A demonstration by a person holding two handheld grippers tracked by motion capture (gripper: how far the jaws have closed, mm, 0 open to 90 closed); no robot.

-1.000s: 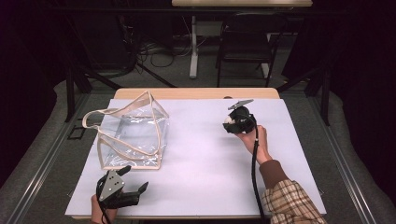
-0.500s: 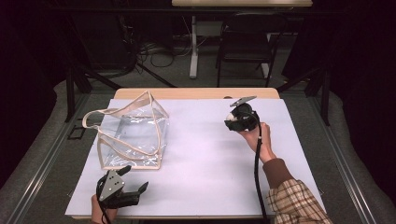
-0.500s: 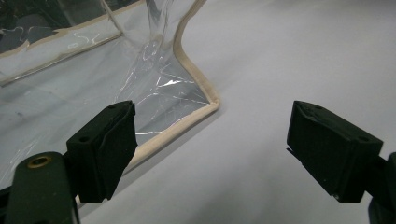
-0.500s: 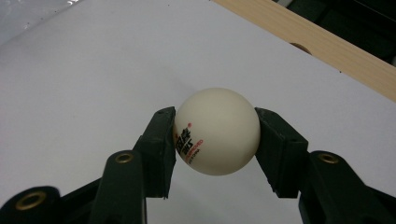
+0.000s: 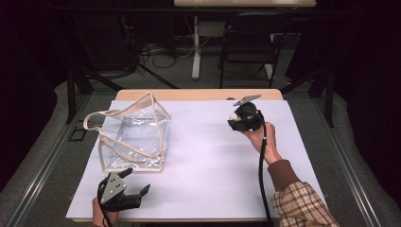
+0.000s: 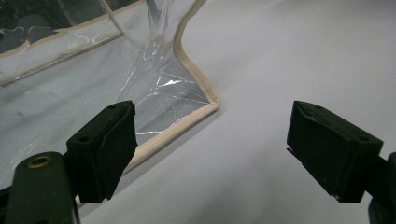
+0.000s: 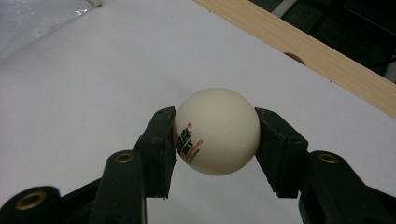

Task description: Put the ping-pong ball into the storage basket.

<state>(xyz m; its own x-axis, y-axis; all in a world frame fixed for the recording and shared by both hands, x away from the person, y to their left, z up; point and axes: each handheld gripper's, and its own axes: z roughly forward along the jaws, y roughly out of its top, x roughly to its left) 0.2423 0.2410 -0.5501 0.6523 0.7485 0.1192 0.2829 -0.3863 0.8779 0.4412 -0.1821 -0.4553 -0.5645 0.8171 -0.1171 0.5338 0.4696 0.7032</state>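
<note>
Right now the right gripper (image 7: pixel 215 140) has its jaws clamped on a white ball (image 7: pixel 215 130), held above the white sheet (image 5: pixel 213 161) well to the right of the clear bag (image 5: pixel 135 135). The left gripper (image 5: pixel 130 191) waits just in front of the bag's near corner, jaws wide apart and empty. Likely the ball goes into the bag: keep the squeeze steady, carry it level over the bag's open top, and let the left gripper steady the rim before releasing.

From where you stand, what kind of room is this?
Probably a lab or workshop set up for recording. A table under a white sheet stands among dark curtains, cables lie loose on the floor, and a person's hands work a corded gripper instead of bare fingers.
</note>
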